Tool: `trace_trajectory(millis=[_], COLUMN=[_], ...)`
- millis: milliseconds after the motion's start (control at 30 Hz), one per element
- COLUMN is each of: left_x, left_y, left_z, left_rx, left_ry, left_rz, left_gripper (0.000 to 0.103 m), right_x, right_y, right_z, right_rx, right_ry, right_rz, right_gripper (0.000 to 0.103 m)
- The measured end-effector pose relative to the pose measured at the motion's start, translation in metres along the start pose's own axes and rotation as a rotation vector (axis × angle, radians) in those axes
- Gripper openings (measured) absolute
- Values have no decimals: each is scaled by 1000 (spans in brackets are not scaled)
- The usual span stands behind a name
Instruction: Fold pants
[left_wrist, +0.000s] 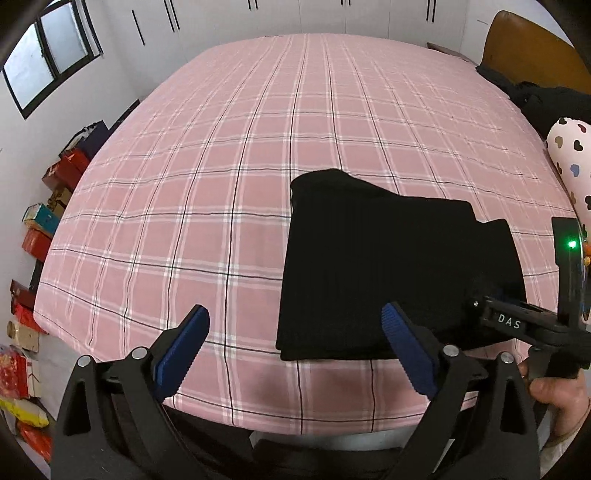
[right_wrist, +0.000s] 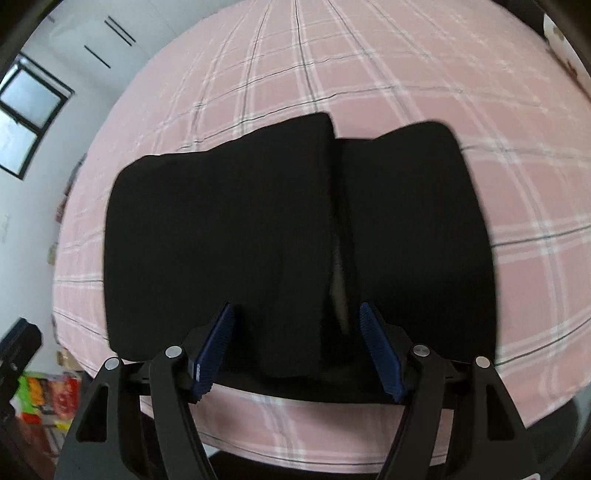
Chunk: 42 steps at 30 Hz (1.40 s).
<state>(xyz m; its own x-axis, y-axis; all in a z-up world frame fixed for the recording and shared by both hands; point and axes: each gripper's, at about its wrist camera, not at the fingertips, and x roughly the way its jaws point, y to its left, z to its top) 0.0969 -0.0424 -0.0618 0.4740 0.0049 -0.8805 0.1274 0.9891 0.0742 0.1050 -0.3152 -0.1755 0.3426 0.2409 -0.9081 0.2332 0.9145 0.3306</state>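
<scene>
Black pants (left_wrist: 391, 269) lie folded into a compact stack on the pink plaid bed (left_wrist: 221, 166), near its front right edge. My left gripper (left_wrist: 295, 325) is open and empty; its right finger hangs over the stack's near left corner, its left finger over bare sheet. In the right wrist view the pants (right_wrist: 258, 236) fill the middle, with a seam between two folded halves. My right gripper (right_wrist: 297, 321) is open above the stack's near edge, holding nothing. The right gripper's body (left_wrist: 535, 321) shows at the right of the left wrist view, over the pants' right side.
A brown headboard (left_wrist: 524, 44) and dark clothes (left_wrist: 546, 99) sit at the far right with a heart-print pillow (left_wrist: 570, 158). Stacked boxes (left_wrist: 40, 229) line the floor left of the bed. White wardrobes (left_wrist: 295, 14) stand behind. A window (left_wrist: 48, 55) is at the left.
</scene>
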Motion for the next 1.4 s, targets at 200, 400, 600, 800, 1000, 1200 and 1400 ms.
trace_trajectory(millis=[200, 400, 600, 800, 1000, 1200, 1400], left_x=[4, 2, 13, 22, 31, 34, 41], left_y=[4, 11, 12, -1, -13, -22, -6], left_z=[-2, -3, -6, -9, -6, -10, -12], left_rx=[-7, -26, -54, -36, -24, 17, -34], left_ry=[14, 30, 69, 117, 134, 143, 156], left_rz=[-10, -41, -68, -88, -82, -59, -69], left_gripper=[92, 92, 93, 93, 93, 93, 94], right_x=[-4, -103, -84, -74, -90, -13, -45], right_y=[5, 16, -55, -77, -38, -49, 26], right_z=[4, 24, -4, -27, 18, 72, 75], right_rx=[34, -30, -14, 101, -74, -82, -184], right_ry=[-11, -222, -130, -160, -247, -98, -129], right_rz=[113, 208, -15, 18, 20, -95, 89], right_gripper=[32, 14, 15, 22, 22, 0, 12])
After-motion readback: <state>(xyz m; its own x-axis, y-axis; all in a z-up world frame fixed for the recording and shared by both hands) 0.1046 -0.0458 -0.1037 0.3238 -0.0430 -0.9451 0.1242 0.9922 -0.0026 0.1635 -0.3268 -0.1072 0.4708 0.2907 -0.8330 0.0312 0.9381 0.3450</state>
